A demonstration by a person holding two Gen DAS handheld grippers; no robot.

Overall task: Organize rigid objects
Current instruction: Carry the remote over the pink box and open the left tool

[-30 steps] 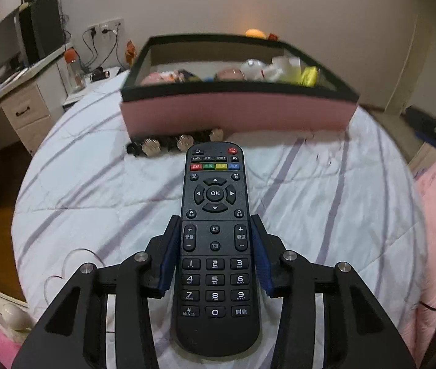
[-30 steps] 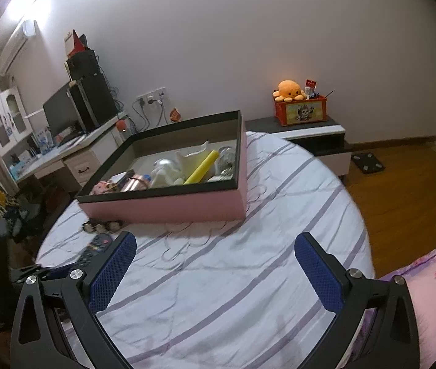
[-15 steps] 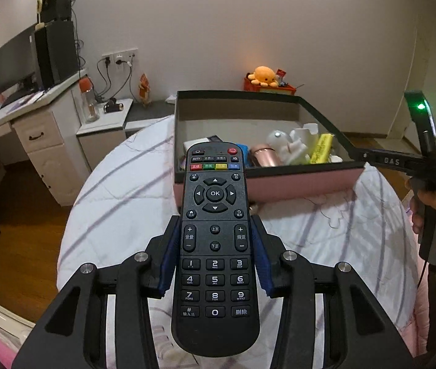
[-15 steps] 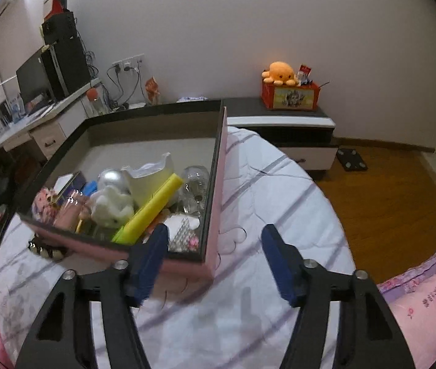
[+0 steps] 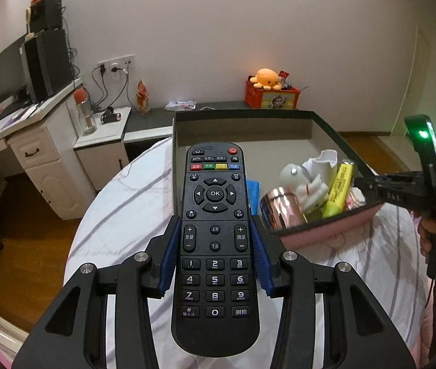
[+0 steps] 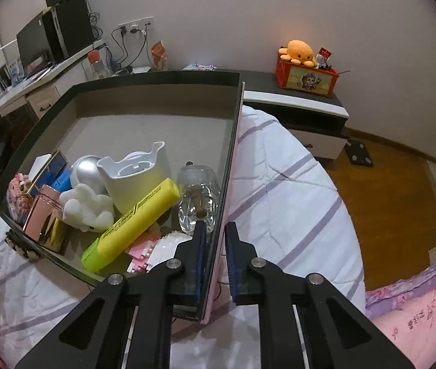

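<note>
A: Left tool (image 5: 214, 258) clamps the black remote (image 5: 214, 246) at frame centre, above the bed; "OK" and "AV/TV" readable.

B: Right tool (image 6: 214, 230) has just closed together on the box wall (image 6: 222, 215), lower centre.

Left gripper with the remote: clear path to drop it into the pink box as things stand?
Probably yes. The left gripper holds the remote over the near-left part of the box; its contents are bunched at the near side and the far floor is bare. The right gripper only pinches the right wall.
</note>
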